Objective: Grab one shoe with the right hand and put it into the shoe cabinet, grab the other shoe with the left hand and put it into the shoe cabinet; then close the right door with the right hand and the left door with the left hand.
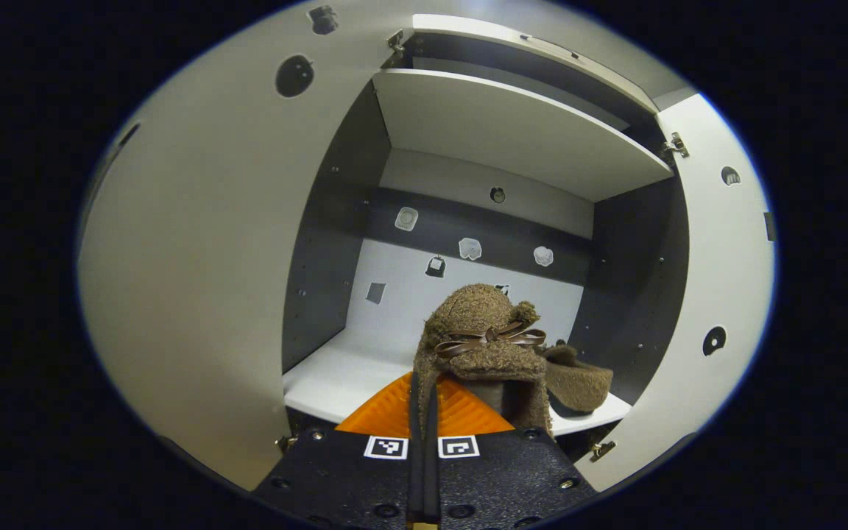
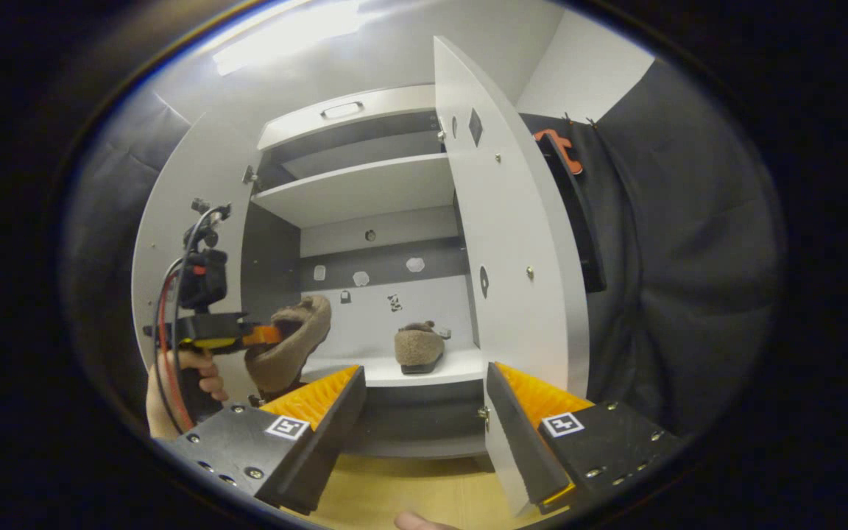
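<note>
- Pale cabinet panels frame my left gripper view: the shoe cabinet [image 1: 468, 132] stands with its left door [image 1: 196, 243] and right door [image 1: 718, 280] both swung open
- my left gripper [image 1: 422, 434] has its fingers pressed together on a fuzzy brown shoe [image 1: 479, 338], held just before the lower shelf [image 1: 336, 379]
- the other shoe [image 1: 578, 379] already rests on that shelf, right side
- my right gripper [image 2: 424, 412] hangs with fingers spread, gripping nothing; it sits near the right door's edge, I think, without touching

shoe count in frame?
2. One shoe held by the left gripper at the cabinet opening; the other shoe sits on the lower shelf's right side.
</note>
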The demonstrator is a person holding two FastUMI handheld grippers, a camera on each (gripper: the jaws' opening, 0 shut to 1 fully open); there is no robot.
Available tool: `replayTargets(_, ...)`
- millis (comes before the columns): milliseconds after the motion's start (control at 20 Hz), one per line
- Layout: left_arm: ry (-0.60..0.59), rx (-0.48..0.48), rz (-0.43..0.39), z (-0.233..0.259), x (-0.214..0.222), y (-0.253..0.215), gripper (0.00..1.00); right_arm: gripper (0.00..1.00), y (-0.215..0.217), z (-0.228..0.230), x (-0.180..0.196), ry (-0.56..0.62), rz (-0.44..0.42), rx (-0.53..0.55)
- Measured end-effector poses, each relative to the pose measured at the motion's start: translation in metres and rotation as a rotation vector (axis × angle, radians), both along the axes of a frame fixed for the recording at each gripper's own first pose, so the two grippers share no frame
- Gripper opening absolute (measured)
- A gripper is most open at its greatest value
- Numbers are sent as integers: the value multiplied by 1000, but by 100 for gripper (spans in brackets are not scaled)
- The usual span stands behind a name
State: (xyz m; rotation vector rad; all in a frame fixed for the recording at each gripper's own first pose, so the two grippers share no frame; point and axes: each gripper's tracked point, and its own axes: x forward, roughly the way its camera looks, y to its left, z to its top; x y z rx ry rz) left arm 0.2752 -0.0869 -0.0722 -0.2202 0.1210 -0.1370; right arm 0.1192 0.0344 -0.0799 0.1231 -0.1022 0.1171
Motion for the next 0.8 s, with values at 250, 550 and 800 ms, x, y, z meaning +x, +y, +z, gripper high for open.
replayTargets(250,21,13,20,1,54,-12,1,98,5,-6,0,-3,23,-16)
replayTargets(550,114,-16,14,-21,103,-29,1,99,10,-12,5,-2,57,10)
replayTargets(800,241,-26,-17,-57,126,-54,1,99,15,-14,7,1,59,-15)
